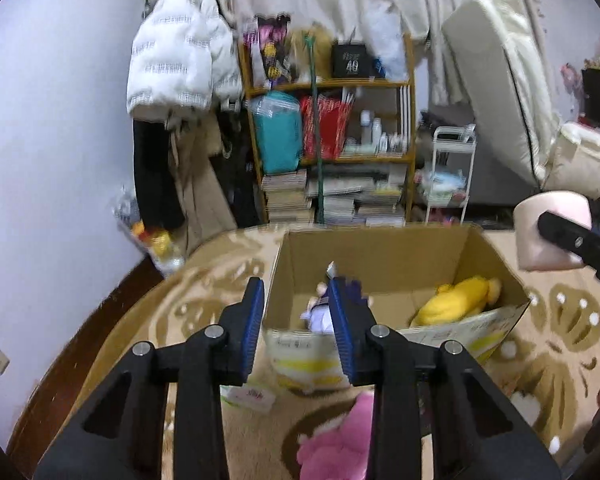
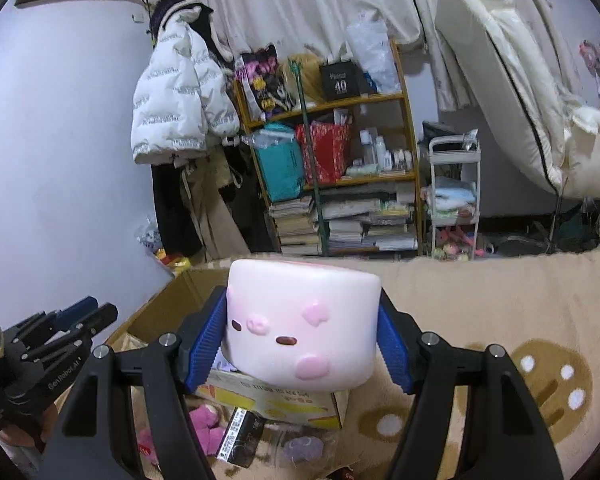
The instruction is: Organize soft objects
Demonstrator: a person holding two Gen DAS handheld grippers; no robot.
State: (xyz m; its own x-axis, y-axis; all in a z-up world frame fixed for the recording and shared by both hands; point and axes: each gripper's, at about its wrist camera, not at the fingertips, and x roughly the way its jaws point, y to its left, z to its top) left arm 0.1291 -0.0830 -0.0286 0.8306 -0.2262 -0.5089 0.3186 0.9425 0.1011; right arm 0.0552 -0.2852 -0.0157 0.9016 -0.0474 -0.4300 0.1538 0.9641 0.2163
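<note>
The right gripper (image 2: 302,340) has its jaws clenched on the pink cube (image 2: 303,326), held in the air beside the box (image 1: 384,256). The left gripper (image 1: 296,320) hangs with jaws released over the box's near edge, empty. Risk: letting go this far out could drop the squashy cube onto the rug (image 2: 500,300), or bounce it off the rim.

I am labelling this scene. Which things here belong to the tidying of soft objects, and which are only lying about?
Belong to the job:
- pink squishy cube, held in the right claw
- cardboard box
- yellow plush in the box
- pink plush on the rug
- left claw, open

Lying about:
- bookshelf
- white jacket
- mattress
</note>
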